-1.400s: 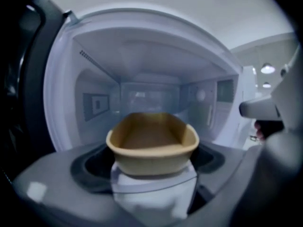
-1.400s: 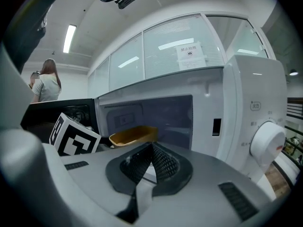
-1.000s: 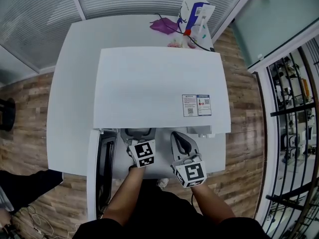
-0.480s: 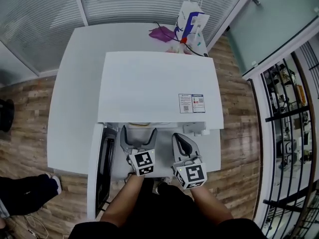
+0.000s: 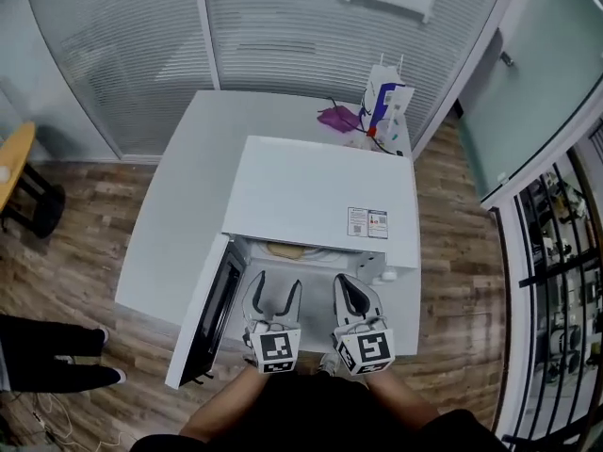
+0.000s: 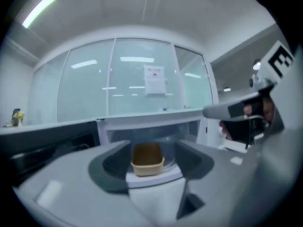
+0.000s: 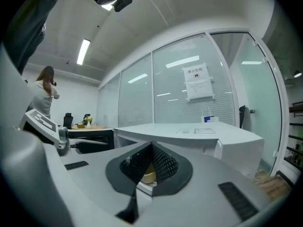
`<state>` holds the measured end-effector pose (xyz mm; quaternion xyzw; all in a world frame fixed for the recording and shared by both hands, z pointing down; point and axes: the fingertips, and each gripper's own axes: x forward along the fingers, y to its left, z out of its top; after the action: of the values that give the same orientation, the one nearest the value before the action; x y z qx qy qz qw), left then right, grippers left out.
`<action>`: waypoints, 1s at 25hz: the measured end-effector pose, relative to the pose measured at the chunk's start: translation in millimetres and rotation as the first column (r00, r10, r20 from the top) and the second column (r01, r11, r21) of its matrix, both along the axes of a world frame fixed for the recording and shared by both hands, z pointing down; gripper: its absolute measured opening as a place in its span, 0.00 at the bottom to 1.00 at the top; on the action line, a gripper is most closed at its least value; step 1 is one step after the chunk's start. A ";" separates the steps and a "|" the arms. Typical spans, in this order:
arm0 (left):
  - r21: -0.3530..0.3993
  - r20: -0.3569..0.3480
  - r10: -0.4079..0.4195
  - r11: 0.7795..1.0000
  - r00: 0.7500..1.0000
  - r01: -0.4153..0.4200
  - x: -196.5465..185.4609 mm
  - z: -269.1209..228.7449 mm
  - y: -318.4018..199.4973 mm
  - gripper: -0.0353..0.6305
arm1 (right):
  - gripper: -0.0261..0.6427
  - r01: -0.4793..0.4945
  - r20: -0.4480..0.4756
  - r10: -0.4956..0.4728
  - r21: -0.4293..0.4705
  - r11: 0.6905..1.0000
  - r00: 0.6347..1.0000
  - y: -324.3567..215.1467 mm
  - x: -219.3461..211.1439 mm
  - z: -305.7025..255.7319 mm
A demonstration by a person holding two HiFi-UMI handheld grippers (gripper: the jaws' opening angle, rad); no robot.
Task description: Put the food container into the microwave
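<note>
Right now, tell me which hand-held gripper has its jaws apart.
The left hand-held gripper: its jaws stand apart, while the right hand-held gripper has its jaws closed together.

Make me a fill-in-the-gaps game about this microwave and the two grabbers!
1. The door of the microwave is swung ____.
2. The food container sits ____ the microwave.
3. The left gripper has its jaws ____, holding nothing.
4. The right gripper has its jaws pressed ____.

Missing words: open; inside; apart; together.
</note>
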<state>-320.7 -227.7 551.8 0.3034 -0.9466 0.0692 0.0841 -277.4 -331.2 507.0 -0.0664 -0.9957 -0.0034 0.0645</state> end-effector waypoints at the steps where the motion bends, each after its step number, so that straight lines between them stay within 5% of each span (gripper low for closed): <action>1: 0.004 0.010 -0.011 1.000 1.000 0.011 2.9 -5.8 3.2 0.46 | 0.05 0.001 0.016 -0.001 0.001 1.000 1.000 -0.4 -0.3 -6.0; 8: 0.005 0.025 -0.066 0.998 0.998 0.065 13.3 -27.2 11.5 0.06 | 0.05 0.027 0.120 -0.028 0.015 1.000 0.992 -6.2 1.9 -46.0; 25: 0.056 0.024 -0.032 0.998 0.999 0.031 22.0 -49.5 -13.1 0.06 | 0.05 0.039 0.154 -0.044 0.032 0.999 0.987 -29.4 18.1 -65.9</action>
<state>-298.7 -240.9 502.3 0.2897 -0.9538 0.0455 0.0649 -259.2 -360.6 441.1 -0.0858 -0.9959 -0.0245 -0.0119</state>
